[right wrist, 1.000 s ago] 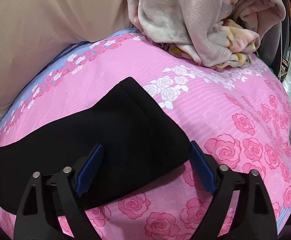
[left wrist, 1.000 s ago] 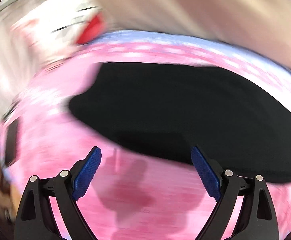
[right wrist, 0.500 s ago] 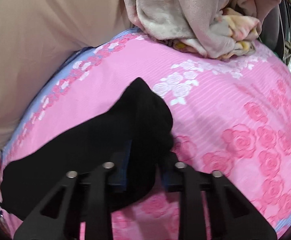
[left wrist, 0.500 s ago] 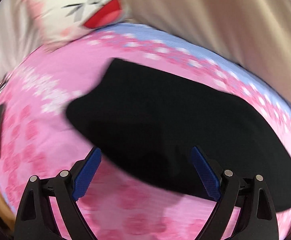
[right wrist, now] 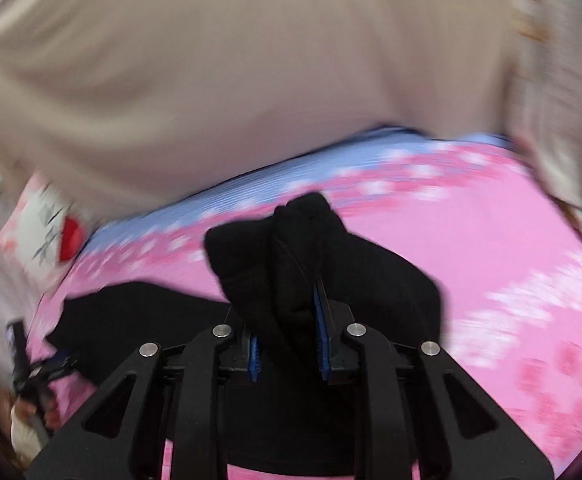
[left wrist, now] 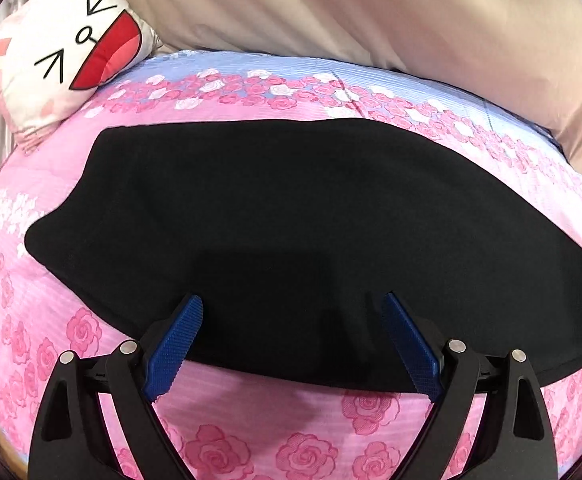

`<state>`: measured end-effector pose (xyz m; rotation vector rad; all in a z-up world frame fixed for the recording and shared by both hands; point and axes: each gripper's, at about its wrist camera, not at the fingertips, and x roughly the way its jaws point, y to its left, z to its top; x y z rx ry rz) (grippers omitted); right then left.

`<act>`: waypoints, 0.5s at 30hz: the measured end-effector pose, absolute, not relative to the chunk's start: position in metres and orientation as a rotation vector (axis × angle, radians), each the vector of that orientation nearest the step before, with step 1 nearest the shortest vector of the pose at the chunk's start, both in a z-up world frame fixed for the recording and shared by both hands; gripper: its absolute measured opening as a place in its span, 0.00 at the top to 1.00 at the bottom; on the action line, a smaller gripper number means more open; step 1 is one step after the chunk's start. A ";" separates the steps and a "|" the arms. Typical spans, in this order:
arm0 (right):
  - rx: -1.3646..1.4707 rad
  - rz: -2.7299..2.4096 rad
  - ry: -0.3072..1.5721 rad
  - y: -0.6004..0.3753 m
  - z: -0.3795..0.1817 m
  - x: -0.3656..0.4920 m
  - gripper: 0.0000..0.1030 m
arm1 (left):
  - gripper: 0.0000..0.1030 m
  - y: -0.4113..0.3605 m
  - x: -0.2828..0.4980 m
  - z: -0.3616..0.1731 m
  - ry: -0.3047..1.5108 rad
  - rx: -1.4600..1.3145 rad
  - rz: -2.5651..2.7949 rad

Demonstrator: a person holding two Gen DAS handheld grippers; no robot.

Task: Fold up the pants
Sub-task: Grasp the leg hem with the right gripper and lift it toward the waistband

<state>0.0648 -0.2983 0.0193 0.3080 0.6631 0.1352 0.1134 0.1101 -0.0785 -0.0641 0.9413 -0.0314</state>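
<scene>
Black pants (left wrist: pixel 291 220) lie spread across a pink rose-print bed cover (left wrist: pixel 251 432). In the left wrist view my left gripper (left wrist: pixel 291 344) stands open just over the near edge of the cloth, its blue pads (left wrist: pixel 175 344) apart, with nothing pinched. In the right wrist view my right gripper (right wrist: pixel 287 340) is shut on a bunched end of the pants (right wrist: pixel 291 248), which is lifted off the bed and sticks up between the jaws. The rest of the pants (right wrist: pixel 131 316) trails down to the left. The left gripper (right wrist: pixel 57 364) shows small at the left edge there.
A white cushion with a cartoon face (left wrist: pixel 63 48) lies at the bed's far left corner. A beige headboard or wall cloth (left wrist: pixel 371 12) backs the bed. The right wrist view is blurred by motion; a pale blanket edge (right wrist: pixel 555 120) is at its right.
The right gripper went from open around the pants' end to shut on it, then lifted it and swung left. The left gripper came in closer over the pants' near edge, still open.
</scene>
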 end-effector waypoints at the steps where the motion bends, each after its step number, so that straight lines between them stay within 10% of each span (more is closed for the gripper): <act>1: 0.284 0.169 0.675 -0.280 0.017 0.073 0.81 | 0.13 0.113 0.112 -0.079 0.942 -0.071 -0.030; 10: 0.022 0.379 0.850 -0.132 -0.056 0.120 0.81 | 0.13 0.140 0.107 -0.083 0.945 -0.092 -0.024; 15: -0.045 0.412 0.866 -0.121 -0.064 0.106 0.62 | 0.13 0.144 0.108 -0.088 0.954 -0.094 -0.036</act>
